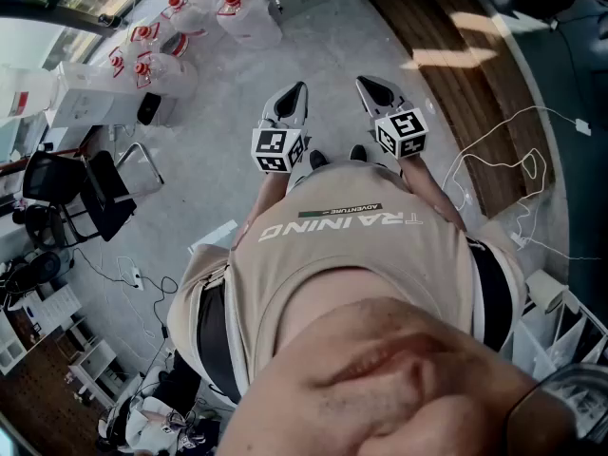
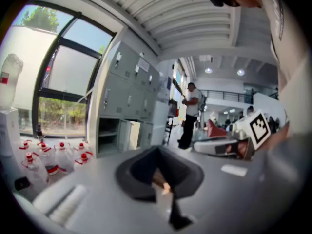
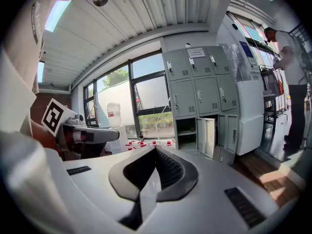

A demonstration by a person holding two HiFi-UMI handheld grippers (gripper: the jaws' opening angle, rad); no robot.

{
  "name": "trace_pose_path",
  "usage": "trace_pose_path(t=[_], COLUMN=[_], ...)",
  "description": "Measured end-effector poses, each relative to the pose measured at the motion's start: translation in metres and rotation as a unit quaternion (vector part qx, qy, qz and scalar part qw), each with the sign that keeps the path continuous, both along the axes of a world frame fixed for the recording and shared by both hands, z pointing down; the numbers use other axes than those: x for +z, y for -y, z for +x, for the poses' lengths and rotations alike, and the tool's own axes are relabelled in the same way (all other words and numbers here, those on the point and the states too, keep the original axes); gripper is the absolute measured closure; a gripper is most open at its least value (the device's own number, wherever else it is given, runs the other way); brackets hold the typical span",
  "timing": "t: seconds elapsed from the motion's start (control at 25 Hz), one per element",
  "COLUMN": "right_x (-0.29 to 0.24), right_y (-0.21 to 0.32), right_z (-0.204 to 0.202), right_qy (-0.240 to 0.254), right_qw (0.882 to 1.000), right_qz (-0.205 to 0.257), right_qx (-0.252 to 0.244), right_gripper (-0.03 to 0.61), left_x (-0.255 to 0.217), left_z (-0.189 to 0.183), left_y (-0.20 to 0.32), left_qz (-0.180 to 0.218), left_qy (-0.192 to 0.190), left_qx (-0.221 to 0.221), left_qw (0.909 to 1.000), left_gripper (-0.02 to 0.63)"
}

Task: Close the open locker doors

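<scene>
The grey locker bank (image 3: 200,94) stands across the room by the window. One bottom-row door (image 3: 207,136) hangs open beside an open compartment (image 3: 185,133). The left gripper view shows the same lockers (image 2: 129,89), with the open door (image 2: 130,134) low down. In the head view both grippers are held side by side in front of the person's chest and point forward, well short of the lockers. My left gripper (image 1: 293,95) (image 2: 158,152) is shut on nothing. My right gripper (image 1: 372,88) (image 3: 156,152) is shut too, and empty.
Several water jugs with red caps (image 1: 190,17) (image 2: 48,160) stand on the floor left of the lockers. A tall white cabinet (image 3: 249,116) adjoins them on the right, and a person (image 2: 190,113) stands beyond. A black chair (image 1: 85,193) is at the left, with cables (image 1: 494,169) at the right.
</scene>
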State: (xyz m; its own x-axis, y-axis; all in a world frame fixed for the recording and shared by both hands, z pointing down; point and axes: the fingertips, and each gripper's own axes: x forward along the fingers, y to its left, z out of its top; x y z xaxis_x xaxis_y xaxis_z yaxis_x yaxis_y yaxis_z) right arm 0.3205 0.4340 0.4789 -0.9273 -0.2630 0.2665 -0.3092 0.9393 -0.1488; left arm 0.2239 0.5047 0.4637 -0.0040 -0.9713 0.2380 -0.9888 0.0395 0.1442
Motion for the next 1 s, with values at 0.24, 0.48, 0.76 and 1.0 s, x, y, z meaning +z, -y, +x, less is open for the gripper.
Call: trace_pose_path(t=[0.24,0.48,0.76,1.0], right_x=[-0.007,-0.006,0.0,0.015], right_y=[0.009,0.002,0.0,-0.007], right_z=[-0.01,-0.011,-0.02,-0.024], right_qy=[0.004,0.001,0.003,0.012], right_qw=[1.0,1.0,0.999,0.998], right_qz=[0.015,0.013,0.009,-0.021], right_qx=[0.006,0.005,0.04,0.064], right_gripper=[0.564,0.565,0.564,0.564], left_x=[-0.007,-0.003,0.011,0.037], left_z=[-0.012,-0.016,-0.025,-0.04], left_y=[0.012,0.016,0.013,0.019], left_qz=[0.013,0.002,-0.012,-0.028], left_qy=[0.001,0.007,-0.008,-0.011], left_qx=[0.008,0.022,0.04,0.054], left_qw=[0.9999,0.9997,0.9991,0.9981], left_gripper=[0.614,0.614,0.614,0.614])
